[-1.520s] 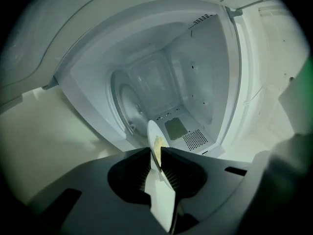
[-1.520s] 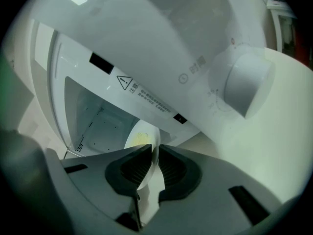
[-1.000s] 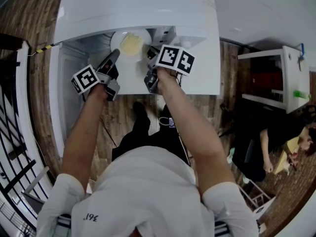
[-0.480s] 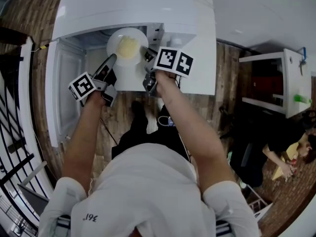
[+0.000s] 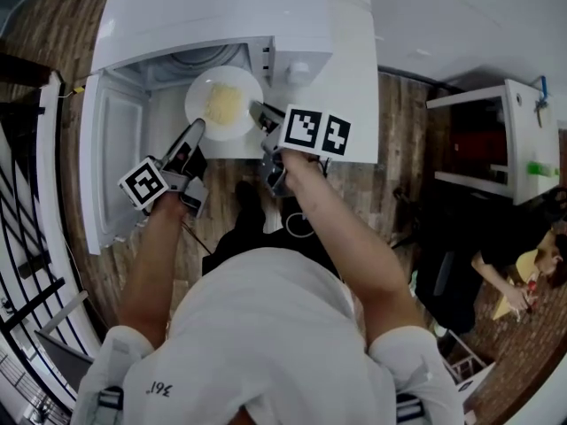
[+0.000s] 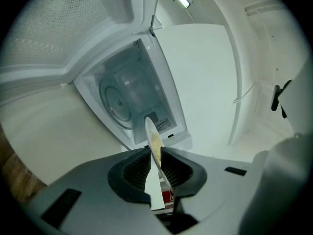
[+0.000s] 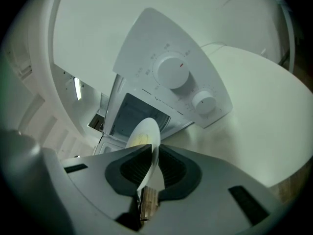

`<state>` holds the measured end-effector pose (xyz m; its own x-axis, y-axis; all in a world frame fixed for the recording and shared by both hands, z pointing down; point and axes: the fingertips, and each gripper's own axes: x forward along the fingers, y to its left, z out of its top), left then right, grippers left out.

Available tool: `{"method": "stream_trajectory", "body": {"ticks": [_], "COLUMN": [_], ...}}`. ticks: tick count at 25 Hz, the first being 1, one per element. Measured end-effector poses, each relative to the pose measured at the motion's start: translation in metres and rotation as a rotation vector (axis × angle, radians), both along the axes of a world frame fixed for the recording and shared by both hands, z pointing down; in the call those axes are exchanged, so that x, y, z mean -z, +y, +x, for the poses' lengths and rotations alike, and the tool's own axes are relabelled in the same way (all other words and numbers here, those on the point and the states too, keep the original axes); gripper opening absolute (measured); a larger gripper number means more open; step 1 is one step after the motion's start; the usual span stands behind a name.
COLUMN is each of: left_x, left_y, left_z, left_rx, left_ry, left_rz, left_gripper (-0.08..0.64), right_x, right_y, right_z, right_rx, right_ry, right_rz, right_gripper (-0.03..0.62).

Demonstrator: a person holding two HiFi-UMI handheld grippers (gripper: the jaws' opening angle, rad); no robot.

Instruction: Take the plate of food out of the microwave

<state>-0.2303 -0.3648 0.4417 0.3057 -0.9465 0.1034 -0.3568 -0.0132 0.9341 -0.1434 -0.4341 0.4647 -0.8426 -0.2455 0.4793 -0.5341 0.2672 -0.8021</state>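
Observation:
A white plate [image 5: 237, 91] carrying yellow food [image 5: 223, 104] hangs level in front of the open white microwave [image 5: 221, 16], just outside its cavity. My left gripper [image 5: 195, 129] is shut on the plate's near left rim, my right gripper [image 5: 259, 111] on its right rim. In the left gripper view the plate [image 6: 152, 138] shows edge-on, pinched between the dark pads of the left gripper [image 6: 155, 156], with the cavity and glass turntable [image 6: 120, 104] beyond. In the right gripper view the plate [image 7: 144, 133] sits clamped in the right gripper [image 7: 152, 158].
The microwave door [image 5: 111, 166] stands swung open to the left of the plate. Two control knobs [image 7: 171, 71] are on the panel right of the cavity. A white shelf unit [image 5: 496, 140] and a seated person [image 5: 523, 273] are off to the right; a black railing [image 5: 27, 237] runs along the left.
Both grippers have drawn back toward me and lifted slightly with the plate, which has come from inside the cavity to out in front of it.

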Motion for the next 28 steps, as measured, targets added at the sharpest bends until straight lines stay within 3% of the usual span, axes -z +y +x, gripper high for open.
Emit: {"method": "stream_trajectory", "body": {"ticks": [13,28], "left_x": [0.016,0.039], "left_y": [0.031,0.037], "left_z": [0.053,0.116], "left_rx": [-0.080,-0.212], "left_ry": [-0.014,-0.012], "left_rz": [-0.022,-0.008], "left_gripper": [0.068,0.067], "right_x": [0.024,0.046], "right_y": [0.032,0.052], "right_z": [0.058,0.132], "right_rx": [-0.032,-0.156], "right_ry": [0.001,-0.022], "right_rz": [0.017,0.003], "right_gripper": [0.046,0.046]}}
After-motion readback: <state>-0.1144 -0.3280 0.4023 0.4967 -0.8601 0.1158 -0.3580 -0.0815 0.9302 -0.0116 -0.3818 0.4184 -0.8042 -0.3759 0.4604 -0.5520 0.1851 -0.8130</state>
